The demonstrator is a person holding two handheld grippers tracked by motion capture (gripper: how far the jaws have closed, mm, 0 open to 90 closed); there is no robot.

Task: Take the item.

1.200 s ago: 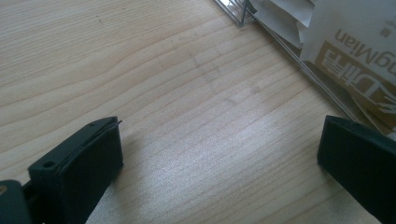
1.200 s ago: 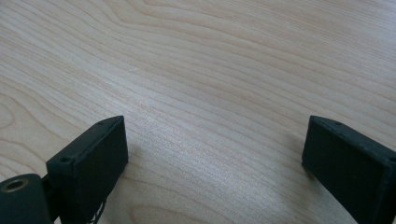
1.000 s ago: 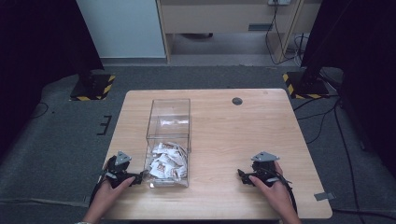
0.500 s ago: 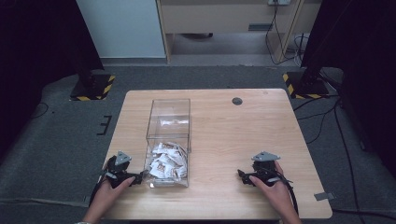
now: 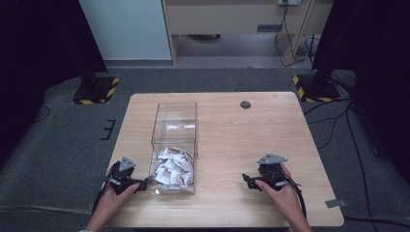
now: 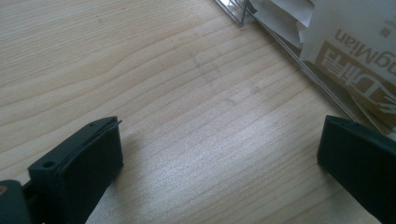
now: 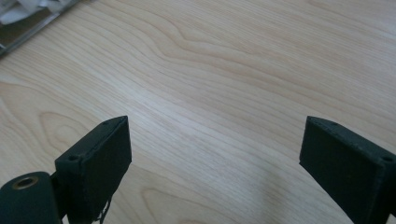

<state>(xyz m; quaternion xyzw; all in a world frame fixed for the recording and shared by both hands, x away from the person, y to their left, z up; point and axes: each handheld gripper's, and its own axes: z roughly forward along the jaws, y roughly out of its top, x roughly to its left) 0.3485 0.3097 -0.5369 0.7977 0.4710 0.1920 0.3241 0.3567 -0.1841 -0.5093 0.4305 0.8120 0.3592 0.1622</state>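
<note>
I find both tongs resting low on the bench [image 5: 227, 121], nothing handled yet. The left tongs [image 5: 140, 184] stand with jaws wide apart, empty, just beside the near left corner of the clear bin [image 5: 175, 116]. In the left gripper view the bin's wall and the printed sachets [image 6: 345, 51] behind it lie just ahead of the right-hand jaw. The sachets [image 5: 172, 166] are heaped in the near end of the bin; its far end looks almost bare. The right tongs [image 5: 249, 181] are also spread wide and empty, well apart from the bin, over bare wood. My judgement: work is at its start, with every sachet yet to be lifted.
</note>
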